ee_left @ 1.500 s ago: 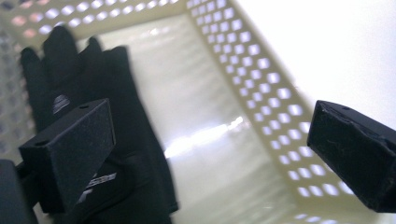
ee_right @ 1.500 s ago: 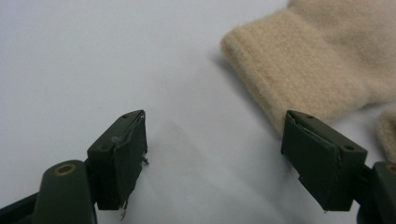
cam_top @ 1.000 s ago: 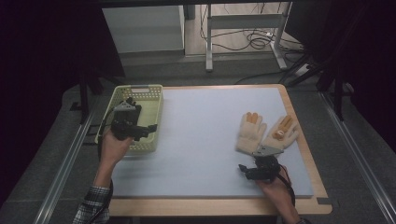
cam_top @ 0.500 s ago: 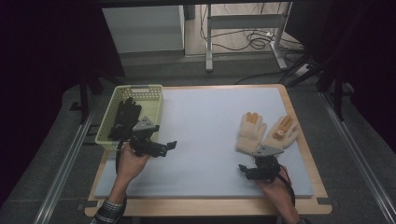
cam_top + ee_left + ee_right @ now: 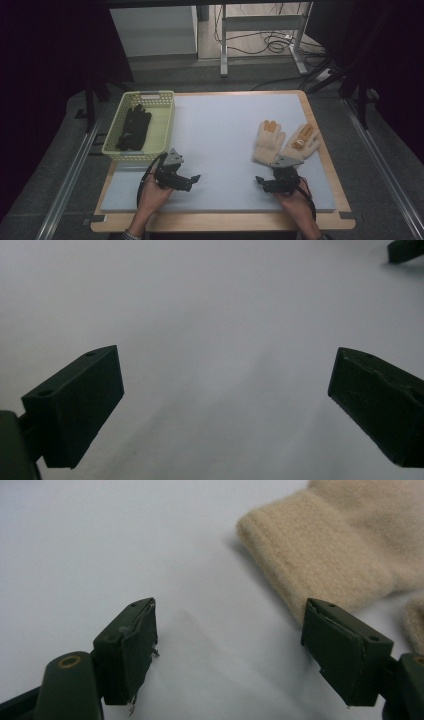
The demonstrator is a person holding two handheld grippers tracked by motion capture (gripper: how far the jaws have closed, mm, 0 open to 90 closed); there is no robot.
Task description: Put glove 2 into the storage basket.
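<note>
Two cream gloves lie flat at the right of the white mat, one (image 5: 269, 141) beside the other (image 5: 301, 142), fingers pointing away from me. My right gripper (image 5: 261, 184) rests just in front of them, open and holding nothing. In the right gripper view (image 5: 230, 615) the ribbed cuff of a cream glove (image 5: 320, 555) lies ahead, close to the right-hand jaw. A pair of black gloves (image 5: 134, 127) lies in the yellow-green basket (image 5: 165, 127) at the left. My left gripper (image 5: 192, 181) sits near the mat's front, open and apart from the basket; its jaws (image 5: 225, 370) stand wide over bare mat.
The white mat (image 5: 225, 125) covers a wooden table with a raised rim (image 5: 327, 165). The tip of the right gripper (image 5: 405, 250) shows at the top right of the left gripper view. Metal rails run along both sides of the table; cables lie on the floor behind.
My left gripper has come away from the basket, moving toward me and to the right, down to the mat's front. The black gloves stay in the basket. The right gripper has not moved.
</note>
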